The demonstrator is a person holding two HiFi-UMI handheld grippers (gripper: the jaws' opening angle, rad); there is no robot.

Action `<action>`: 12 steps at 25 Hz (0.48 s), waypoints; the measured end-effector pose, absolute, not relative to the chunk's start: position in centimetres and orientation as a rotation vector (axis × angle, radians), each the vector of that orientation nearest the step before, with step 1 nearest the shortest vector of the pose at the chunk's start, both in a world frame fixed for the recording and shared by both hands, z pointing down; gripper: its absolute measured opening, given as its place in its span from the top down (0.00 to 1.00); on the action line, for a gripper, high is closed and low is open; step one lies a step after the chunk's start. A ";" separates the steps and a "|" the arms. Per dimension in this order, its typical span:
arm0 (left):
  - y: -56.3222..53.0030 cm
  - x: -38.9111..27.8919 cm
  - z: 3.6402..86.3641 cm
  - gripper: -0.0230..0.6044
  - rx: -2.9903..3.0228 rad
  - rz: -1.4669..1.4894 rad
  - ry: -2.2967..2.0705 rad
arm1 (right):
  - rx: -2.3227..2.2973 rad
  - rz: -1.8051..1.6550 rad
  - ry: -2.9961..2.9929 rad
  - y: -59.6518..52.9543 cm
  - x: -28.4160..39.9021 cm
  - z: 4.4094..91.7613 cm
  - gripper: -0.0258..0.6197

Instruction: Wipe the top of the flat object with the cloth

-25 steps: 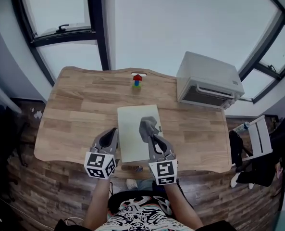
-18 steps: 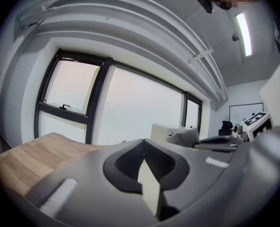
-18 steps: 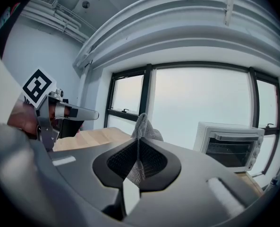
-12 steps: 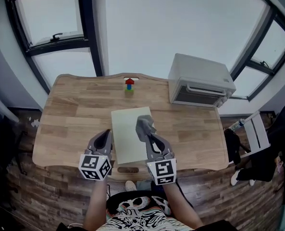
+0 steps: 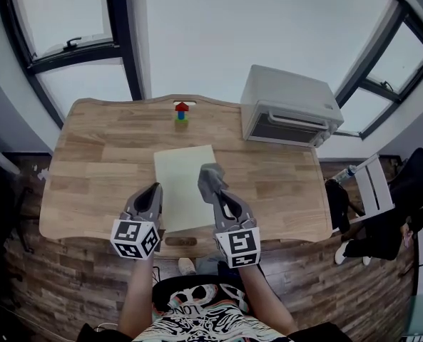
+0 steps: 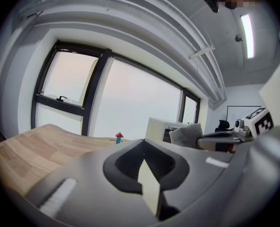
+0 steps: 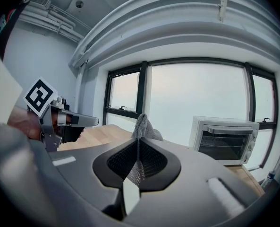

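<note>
Cloth (image 5: 210,178) clamped in right gripper (image 5: 217,197), over pale flat board (image 5: 179,180); left gripper (image 5: 155,190) jaws together, empty, at board's left edge

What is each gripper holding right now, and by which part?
The right gripper pinches the grey cloth by a bunched fold, and the rest sticks out ahead. The left gripper is shut, holding nothing.

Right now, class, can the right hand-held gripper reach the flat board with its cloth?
Probably yes: the right hand-held gripper, shut on the cloth, hangs at the board; nothing lies between.
</note>
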State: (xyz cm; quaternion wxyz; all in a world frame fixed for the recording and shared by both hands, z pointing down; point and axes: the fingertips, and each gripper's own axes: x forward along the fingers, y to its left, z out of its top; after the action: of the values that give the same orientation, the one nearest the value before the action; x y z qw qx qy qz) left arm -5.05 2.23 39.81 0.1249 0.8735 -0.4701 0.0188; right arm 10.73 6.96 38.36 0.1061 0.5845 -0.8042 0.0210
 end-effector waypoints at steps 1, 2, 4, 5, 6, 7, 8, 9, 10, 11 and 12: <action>2.2 -5.1 39.9 0.87 2.539 0.048 -1.369 | 1.718 0.062 -2.364 7.0 10.7 38.5 0.95; 2.2 -5.1 39.9 0.87 2.536 0.042 -1.368 | 1.715 0.058 -2.363 7.0 10.7 38.5 0.95; 2.1 -5.2 40.0 0.87 2.533 0.043 -1.370 | 1.713 0.052 -2.368 6.9 10.6 38.5 0.95; 2.1 -5.2 40.1 0.87 2.531 0.047 -1.372 | 1.712 0.055 -2.369 6.9 10.6 38.6 0.95; 2.1 -5.3 40.3 0.87 2.529 0.050 -1.374 | 1.709 0.062 -2.368 6.9 10.6 38.7 0.95; 2.0 -5.3 40.4 0.87 2.526 0.052 -1.375 | 1.705 0.070 -2.365 6.9 10.7 38.9 0.95; 2.0 -5.3 40.5 0.87 2.523 0.054 -1.375 | 1.702 0.075 -2.362 6.9 10.7 39.0 0.95; 2.0 -5.3 40.6 0.87 2.521 0.055 -1.376 | 1.700 0.080 -2.359 6.9 10.8 39.1 0.95; 1.9 -5.4 40.7 0.87 2.519 0.056 -1.377 | 1.699 0.083 -2.356 6.8 10.9 39.3 0.95; 1.9 -5.4 40.8 0.87 2.517 0.056 -1.378 | 1.700 0.083 -2.355 6.8 11.0 39.4 0.95; 1.8 -5.5 40.9 0.87 2.515 0.057 -1.379 | 1.701 0.082 -2.355 6.7 11.0 39.4 0.95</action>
State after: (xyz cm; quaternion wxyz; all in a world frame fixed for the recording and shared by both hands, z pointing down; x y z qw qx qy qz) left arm -5.46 1.82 40.85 0.1359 0.8685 -0.4763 0.0195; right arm 10.99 6.71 39.41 0.1173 0.5812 -0.8048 0.0282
